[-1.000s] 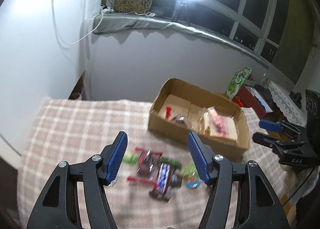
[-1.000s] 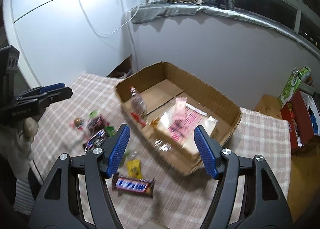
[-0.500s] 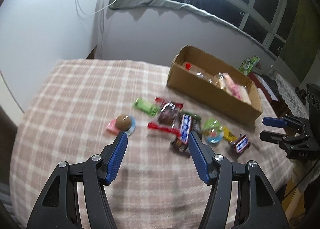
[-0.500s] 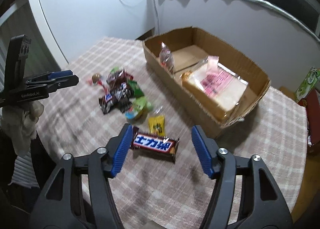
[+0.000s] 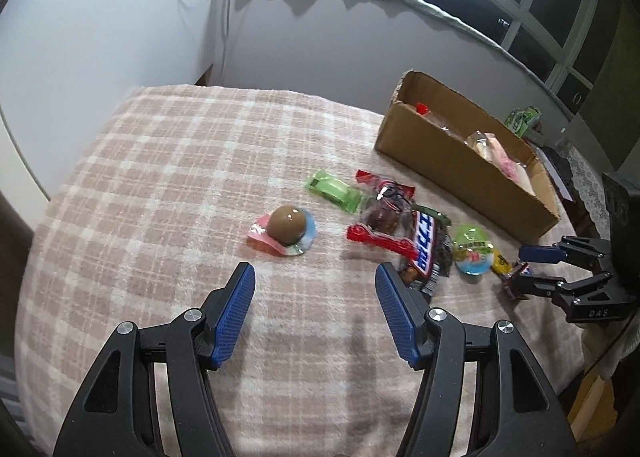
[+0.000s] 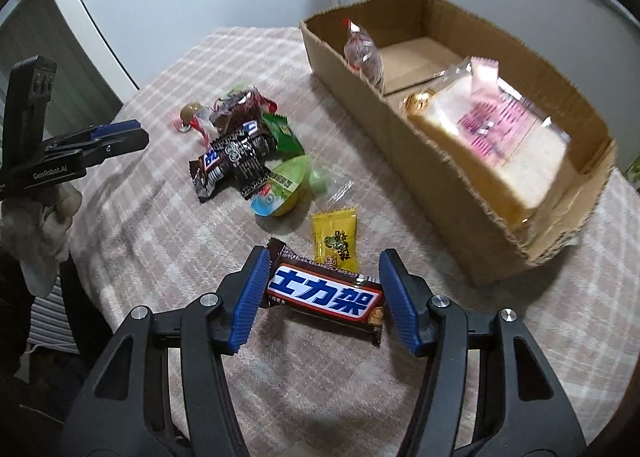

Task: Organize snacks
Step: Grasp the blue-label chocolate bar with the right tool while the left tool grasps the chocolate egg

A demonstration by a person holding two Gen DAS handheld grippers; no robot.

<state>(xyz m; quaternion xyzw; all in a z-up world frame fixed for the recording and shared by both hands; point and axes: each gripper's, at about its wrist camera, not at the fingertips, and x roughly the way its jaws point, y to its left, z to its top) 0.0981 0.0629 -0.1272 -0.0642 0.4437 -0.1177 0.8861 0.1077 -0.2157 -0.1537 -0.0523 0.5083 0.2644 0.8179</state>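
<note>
A Snickers bar (image 6: 326, 295) lies on the plaid cloth between the open jaws of my right gripper (image 6: 325, 299), which sits low around it without squeezing. A yellow sachet (image 6: 335, 238) lies just beyond it. A pile of snacks (image 6: 244, 153) lies to the left, with a jelly cup (image 6: 282, 189). My left gripper (image 5: 314, 315) is open and empty, short of a brown ball candy (image 5: 286, 223) and the pile (image 5: 404, 231). The cardboard box (image 6: 472, 213) holds bread (image 6: 496, 149) and a bagged snack (image 6: 362, 55).
The plaid cloth (image 5: 152, 185) covers the table, which ends at a white wall on the left and behind. The box (image 5: 460, 173) stands at the far right in the left wrist view. The right gripper (image 5: 560, 277) shows at the table's right edge.
Both grippers have dropped closer to the table. The right gripper has come down around the Snickers bar. The left gripper has pulled back and faces the ball candy.
</note>
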